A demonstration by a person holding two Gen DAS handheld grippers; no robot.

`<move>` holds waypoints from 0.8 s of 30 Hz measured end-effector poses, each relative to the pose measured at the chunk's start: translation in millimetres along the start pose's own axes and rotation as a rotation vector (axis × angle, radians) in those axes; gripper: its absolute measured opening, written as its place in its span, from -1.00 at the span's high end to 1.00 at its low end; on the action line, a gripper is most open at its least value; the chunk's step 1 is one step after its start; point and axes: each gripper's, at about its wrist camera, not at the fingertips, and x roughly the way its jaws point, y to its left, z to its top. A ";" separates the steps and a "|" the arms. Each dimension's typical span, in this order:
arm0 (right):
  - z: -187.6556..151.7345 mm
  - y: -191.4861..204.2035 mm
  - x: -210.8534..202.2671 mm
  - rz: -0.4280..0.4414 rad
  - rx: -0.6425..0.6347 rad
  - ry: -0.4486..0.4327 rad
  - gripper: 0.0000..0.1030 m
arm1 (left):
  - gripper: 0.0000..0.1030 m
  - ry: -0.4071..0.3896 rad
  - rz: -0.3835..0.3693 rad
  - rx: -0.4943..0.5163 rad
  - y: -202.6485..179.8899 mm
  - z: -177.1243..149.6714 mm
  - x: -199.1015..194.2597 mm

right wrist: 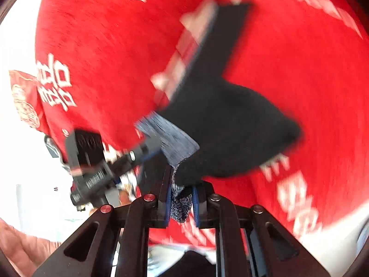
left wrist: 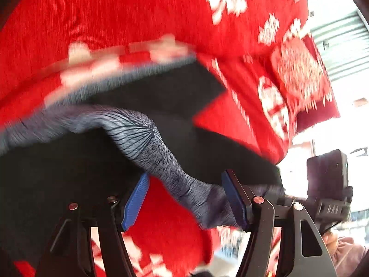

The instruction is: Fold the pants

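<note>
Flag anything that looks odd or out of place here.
Nothing looks damaged or spilled. The dark pants hang bunched over the red cloth, waistband clamped in the right gripper; the left gripper stands open around it.

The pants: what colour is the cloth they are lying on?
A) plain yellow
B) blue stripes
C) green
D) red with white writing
D: the black pants with their grey waistband hang over a red cloth printed with white characters, which shows in both wrist views.
</note>
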 end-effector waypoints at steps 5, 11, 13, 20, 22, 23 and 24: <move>106.2 20.8 17.7 -0.039 -0.088 -0.099 0.62 | -0.30 -0.130 0.106 -0.004 21.4 48.6 -24.7; 194.4 16.1 28.1 -0.217 -0.133 -0.121 -0.40 | -0.30 -0.109 0.278 -0.080 69.8 41.1 -20.6; 195.9 17.7 22.1 -0.244 -0.162 -0.134 -0.40 | -0.30 -0.075 0.316 -0.124 83.7 27.9 -11.6; 177.5 -53.5 38.9 -0.270 0.016 -0.045 -0.13 | -0.30 -0.017 0.427 -0.227 118.7 5.1 16.4; 179.7 -62.5 51.1 -0.250 0.028 -0.038 -0.10 | -0.30 -0.020 0.437 -0.247 121.8 6.4 21.5; 182.5 -67.0 61.0 -0.242 0.040 -0.025 0.02 | -0.30 -0.020 0.442 -0.251 123.3 7.2 23.1; 184.3 -68.4 65.4 -0.239 0.049 -0.018 0.71 | -0.30 -0.018 0.456 -0.250 124.7 7.5 24.3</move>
